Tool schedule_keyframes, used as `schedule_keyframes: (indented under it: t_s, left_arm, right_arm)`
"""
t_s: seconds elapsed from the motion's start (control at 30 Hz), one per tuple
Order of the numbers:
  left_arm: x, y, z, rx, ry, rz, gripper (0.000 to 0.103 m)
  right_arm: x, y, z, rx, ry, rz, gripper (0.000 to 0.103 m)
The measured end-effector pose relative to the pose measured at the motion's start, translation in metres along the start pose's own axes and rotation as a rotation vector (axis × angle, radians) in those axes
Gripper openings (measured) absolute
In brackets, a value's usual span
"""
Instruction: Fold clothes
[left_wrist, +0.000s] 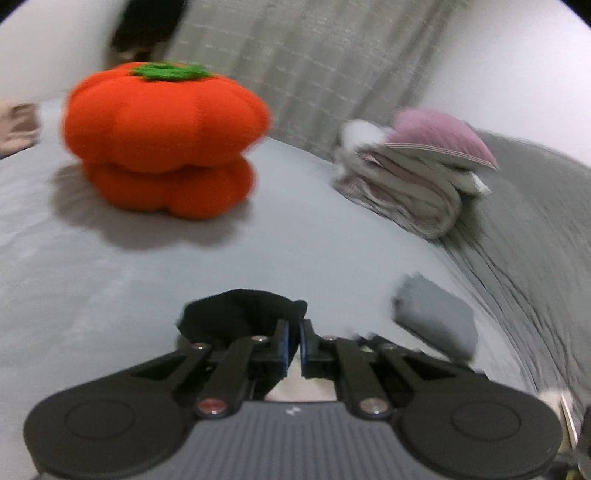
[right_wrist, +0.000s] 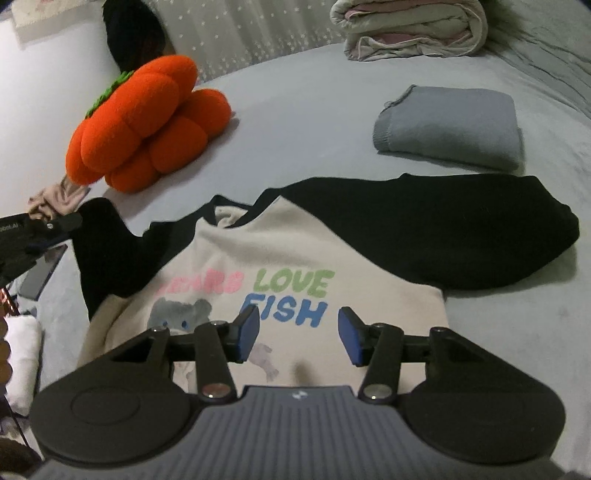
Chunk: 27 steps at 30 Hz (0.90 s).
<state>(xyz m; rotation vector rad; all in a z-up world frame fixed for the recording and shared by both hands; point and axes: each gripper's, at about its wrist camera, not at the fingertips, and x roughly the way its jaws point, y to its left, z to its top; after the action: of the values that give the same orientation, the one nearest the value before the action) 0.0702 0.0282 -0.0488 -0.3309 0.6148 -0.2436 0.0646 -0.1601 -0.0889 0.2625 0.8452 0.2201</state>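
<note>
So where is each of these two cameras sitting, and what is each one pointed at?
Left wrist: rides on the left gripper, looking along its shut fingers, which pinch a black sleeve; beyond, across the grey bed, sits an orange pumpkin plush.
Right wrist: rides on the right gripper, open, tilted down at the "LOVE FISH" sweatshirt; the left gripper shows at its left edge.
Shared: pumpkin plush, folded grey garment, rolled quilt, curtain.
</note>
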Motion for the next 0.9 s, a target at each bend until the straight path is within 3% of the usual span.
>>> schedule_keyframes:
  t_s: [0.27,0.47,0.57,0.63,0.7,0.9]
  left_arm:
    - [0.030,-0.049,-0.054,0.123,0.143,-0.083,0.005]
    - [0.057,-0.049,-0.092,0.179,0.238,-0.080,0.006]
    - [0.052,-0.045,-0.101,0.194,0.233,-0.085,0.012]
    - [0.041,-0.040,-0.099,0.198,0.218,-0.099,0.022]
    - [0.027,-0.035,-0.094,0.200,0.201,-0.110,0.023]
    - [-0.008,-0.009,-0.075,0.154,0.139,-0.056,0.035]
  right_arm:
    - [-0.012,-0.028,0.009,0.144,-0.028,0.046,0.053]
    - [-0.014,-0.039,0.017,0.241,-0.049,0.175,0.053]
    - [-0.007,-0.035,0.018,0.251,-0.028,0.205,0.053]
    - [-0.002,-0.032,0.018,0.246,-0.010,0.203,0.053]
    - [0.001,-0.031,0.016,0.245,0.003,0.197,0.053]
    - [0.004,-0.030,0.012,0.250,0.031,0.216,0.053]
